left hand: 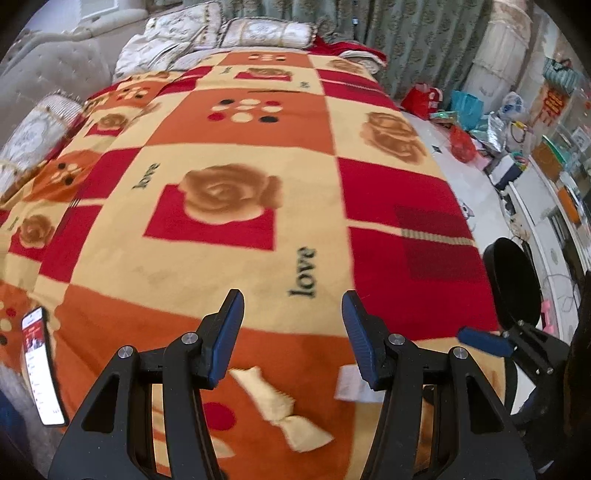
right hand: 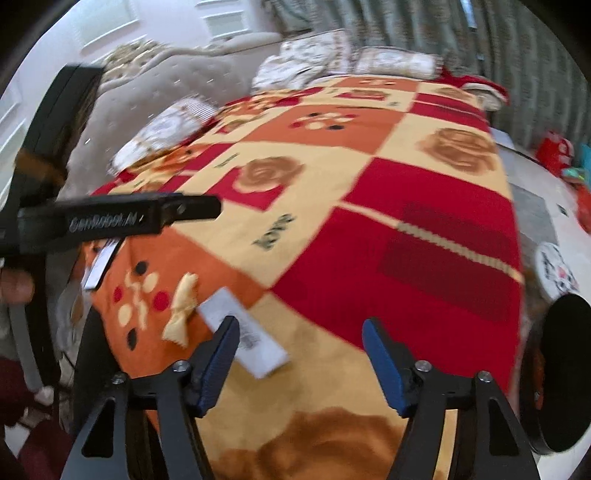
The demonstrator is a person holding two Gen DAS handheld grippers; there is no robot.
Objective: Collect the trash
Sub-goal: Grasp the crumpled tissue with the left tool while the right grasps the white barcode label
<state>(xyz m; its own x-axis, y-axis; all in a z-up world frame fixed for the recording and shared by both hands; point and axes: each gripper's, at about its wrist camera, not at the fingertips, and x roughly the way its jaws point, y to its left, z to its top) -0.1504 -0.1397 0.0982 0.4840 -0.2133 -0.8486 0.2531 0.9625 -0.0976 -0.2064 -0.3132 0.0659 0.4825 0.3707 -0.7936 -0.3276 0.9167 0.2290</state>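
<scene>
Trash lies on the bed's near end: a twisted yellow wrapper [left hand: 280,410] and a white paper slip [right hand: 245,332] side by side on the patterned blanket [left hand: 258,258]. The left gripper [left hand: 293,332] and right gripper [right hand: 301,354] hover above them, jaws spread and pinching nothing. This looks like the approach step; next, 1 gripper must drop to straddle a piece and close.

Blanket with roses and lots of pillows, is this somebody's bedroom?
Probably a bedroom, yes. The blanket covers what looks like a bed with a padded headboard, pillows piled at one end and curtains behind.
</scene>
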